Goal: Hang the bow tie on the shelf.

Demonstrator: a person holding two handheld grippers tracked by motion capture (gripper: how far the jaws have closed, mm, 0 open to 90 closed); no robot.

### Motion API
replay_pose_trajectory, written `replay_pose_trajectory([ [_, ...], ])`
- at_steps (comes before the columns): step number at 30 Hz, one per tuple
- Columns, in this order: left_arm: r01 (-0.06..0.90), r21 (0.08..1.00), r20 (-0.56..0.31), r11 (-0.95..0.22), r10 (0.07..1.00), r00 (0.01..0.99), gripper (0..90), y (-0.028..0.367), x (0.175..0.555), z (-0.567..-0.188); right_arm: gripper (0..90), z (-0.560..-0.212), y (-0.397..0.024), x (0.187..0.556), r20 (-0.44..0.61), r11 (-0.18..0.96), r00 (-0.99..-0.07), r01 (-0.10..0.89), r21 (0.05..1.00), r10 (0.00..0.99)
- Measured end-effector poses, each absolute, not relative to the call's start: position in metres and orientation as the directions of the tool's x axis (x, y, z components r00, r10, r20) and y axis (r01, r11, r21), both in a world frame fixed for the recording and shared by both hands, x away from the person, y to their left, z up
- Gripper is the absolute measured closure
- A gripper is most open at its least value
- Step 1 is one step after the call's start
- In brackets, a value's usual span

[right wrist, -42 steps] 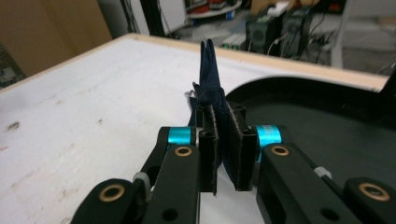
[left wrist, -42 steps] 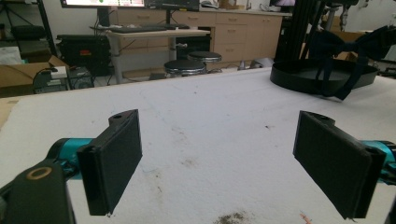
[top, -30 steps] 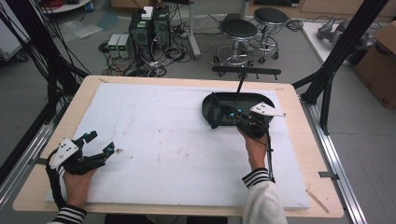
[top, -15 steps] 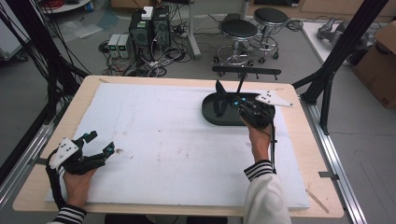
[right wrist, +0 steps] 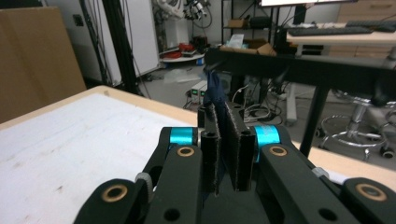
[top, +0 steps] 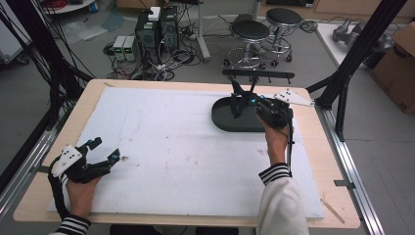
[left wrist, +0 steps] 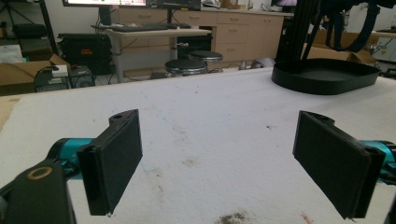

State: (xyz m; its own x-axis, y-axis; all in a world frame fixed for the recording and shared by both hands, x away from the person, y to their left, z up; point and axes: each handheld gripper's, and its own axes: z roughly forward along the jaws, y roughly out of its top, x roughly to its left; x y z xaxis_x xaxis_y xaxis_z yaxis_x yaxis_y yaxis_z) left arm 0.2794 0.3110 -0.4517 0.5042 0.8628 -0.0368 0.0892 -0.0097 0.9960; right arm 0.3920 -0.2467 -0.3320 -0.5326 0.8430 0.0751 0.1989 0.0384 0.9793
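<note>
One black tray (top: 230, 120) sits on one bench (top: 44, 196), one dark cloth strip (right wrist: 215, 93) is there, with two grippers and two stools (top: 250, 30) behind.

over the last second i've raised the right gripper (top: 241, 99) from low inside the black tray (top: 226, 117) at the far right of the table to a spot above it. a small dark blue piece of cloth (right wrist: 215, 91), which earlier lay down in the tray, has come up with it, pinched between the closed jaws and sticking out past their tips. the grey plate (top: 292, 97) on top of the gripper now points toward the far right edge.
</note>
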Motion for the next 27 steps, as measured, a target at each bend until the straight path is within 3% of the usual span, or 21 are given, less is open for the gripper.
replay_pose_trajectory([
  [16,0.09,0.996,-0.038,-0.008,0.863,0.504,16.0,0.311,0.279,-0.452,85.3,-0.314,-0.249,0.403,0.062,0.009,-0.485,0.144,0.99,0.872],
  [27,0.088,0.996,-0.037,-0.009,0.863,0.504,15.9,0.311,0.279,-0.452,85.2,-0.307,-0.252,0.412,0.037,-0.001,-0.386,0.092,0.996,0.922],
])
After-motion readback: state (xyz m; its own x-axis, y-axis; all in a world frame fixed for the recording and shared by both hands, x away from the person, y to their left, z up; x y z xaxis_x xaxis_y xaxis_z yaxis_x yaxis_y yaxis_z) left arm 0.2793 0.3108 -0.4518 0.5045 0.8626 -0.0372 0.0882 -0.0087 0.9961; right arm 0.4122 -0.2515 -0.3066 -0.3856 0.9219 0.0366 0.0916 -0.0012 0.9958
